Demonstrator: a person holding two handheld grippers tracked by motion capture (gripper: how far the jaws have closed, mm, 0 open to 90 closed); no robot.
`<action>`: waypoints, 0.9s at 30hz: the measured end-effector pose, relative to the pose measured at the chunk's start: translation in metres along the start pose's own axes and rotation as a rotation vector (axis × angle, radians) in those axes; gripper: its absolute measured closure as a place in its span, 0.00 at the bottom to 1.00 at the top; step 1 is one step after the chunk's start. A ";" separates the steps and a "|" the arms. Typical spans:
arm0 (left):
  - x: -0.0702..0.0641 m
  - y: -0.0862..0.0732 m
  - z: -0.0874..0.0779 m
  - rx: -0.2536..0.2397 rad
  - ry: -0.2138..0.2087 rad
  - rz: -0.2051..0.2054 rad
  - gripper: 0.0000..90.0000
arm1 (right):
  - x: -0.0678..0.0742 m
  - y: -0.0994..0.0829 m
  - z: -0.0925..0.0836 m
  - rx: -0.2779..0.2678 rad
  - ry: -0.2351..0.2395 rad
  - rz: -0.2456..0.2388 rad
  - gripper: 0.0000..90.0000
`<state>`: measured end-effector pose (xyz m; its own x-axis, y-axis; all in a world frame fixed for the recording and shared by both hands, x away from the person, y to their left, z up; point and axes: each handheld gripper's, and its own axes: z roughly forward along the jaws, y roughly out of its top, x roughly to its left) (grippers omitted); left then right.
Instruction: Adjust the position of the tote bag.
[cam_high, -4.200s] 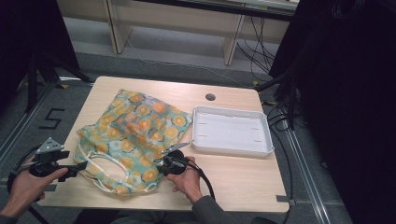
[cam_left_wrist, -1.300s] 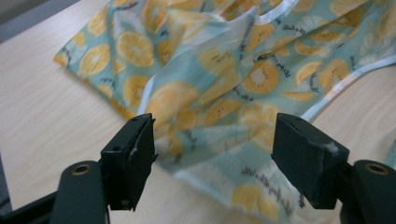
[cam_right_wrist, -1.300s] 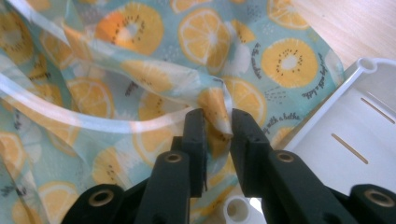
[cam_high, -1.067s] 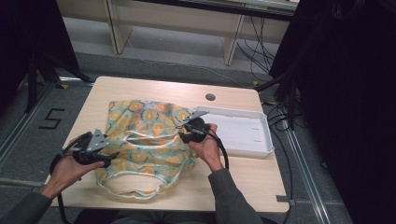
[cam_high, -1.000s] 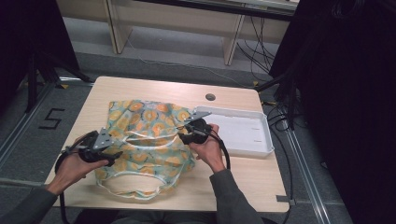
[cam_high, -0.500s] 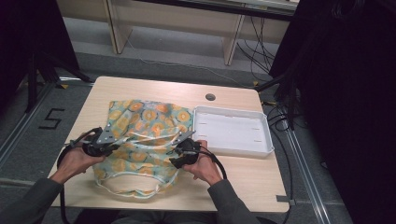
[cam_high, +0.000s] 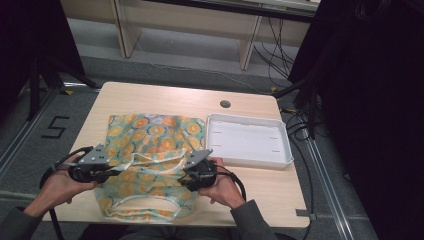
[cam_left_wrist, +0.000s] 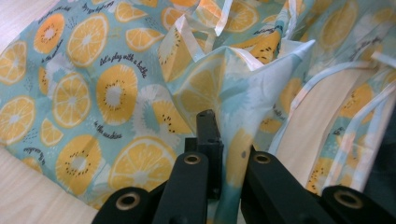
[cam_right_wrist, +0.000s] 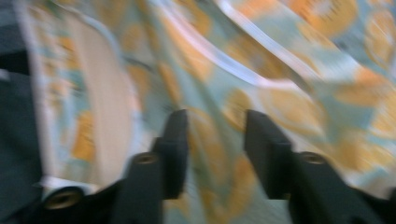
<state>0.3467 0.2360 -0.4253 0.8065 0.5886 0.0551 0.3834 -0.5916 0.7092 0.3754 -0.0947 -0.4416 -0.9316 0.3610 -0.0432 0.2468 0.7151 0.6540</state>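
— Two grippers sat on the fruit-print bag (cam_high: 150, 150), which lay flat mid-table, left of the white tray (cam_high: 248, 141). Left gripper (cam_left_wrist: 229, 154) pinched a fold of its fabric; right gripper (cam_right_wrist: 215, 140), jaws just narrowing, stood apart over cloth, gripping nothing.

— Handling?

— Looked thin, limp, light; probably slippery. Best taken at the hems or the pale handle straps (cam_high: 145, 205). Tray held nothing.

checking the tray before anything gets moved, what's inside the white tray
Nothing shows inside the white tray: its pale floor is bare apart from a few faint marks. The fruit-print bag lies beside it, not in it.
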 end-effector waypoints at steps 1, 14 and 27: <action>0.001 0.000 -0.001 -0.001 -0.004 0.007 0.99 | 0.004 -0.001 -0.001 -0.016 0.030 -0.002 0.51; 0.000 0.005 -0.003 -0.021 -0.079 -0.030 0.99 | -0.015 -0.009 0.010 0.111 -0.133 0.026 1.00; 0.017 0.021 -0.017 -0.019 -0.005 -0.015 0.99 | -0.023 0.014 -0.035 -0.099 -0.161 0.078 1.00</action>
<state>0.3610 0.2429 -0.3981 0.8032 0.5943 0.0410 0.3866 -0.5723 0.7232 0.3905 -0.1140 -0.4048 -0.8540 0.5097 -0.1042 0.2817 0.6215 0.7310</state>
